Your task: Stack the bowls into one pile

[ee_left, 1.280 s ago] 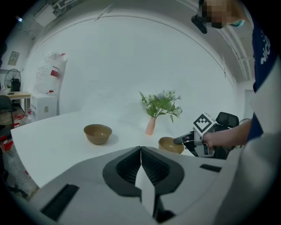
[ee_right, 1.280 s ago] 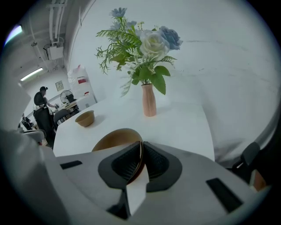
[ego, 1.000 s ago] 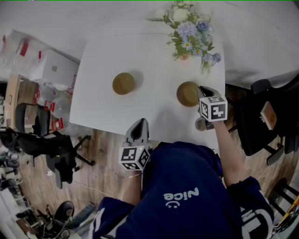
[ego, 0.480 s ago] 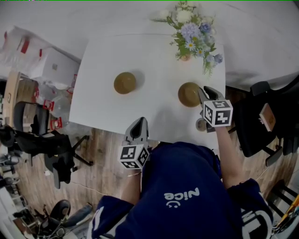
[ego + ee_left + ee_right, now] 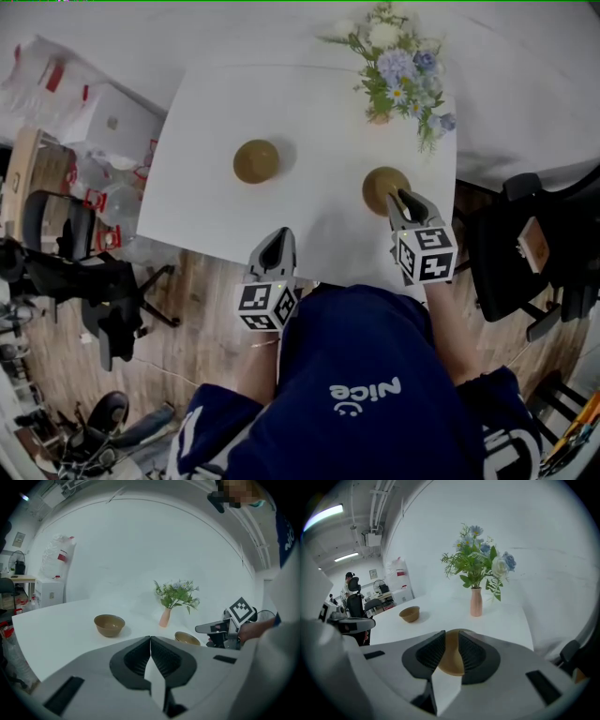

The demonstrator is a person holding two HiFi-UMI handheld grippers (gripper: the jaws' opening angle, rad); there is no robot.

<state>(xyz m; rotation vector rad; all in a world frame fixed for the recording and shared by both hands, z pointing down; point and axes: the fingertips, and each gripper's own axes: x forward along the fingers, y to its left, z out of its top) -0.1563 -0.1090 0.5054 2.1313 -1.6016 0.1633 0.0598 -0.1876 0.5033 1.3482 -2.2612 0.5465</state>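
Jaws of the right gripper (image 5: 401,196), just opened, straddle the right bowl (image 5: 379,185)

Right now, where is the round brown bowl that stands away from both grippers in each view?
Head view: the round brown bowl sits left of centre on the white table.
Left gripper view: left of centre, mid-height.
Right gripper view: small, left of centre, mid-height.
Shared landmark: the slim pink vase of flowers, to the bowl's right in every view.

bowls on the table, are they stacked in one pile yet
No, one bowl sits by itself on the table, well apart from the other bowl.
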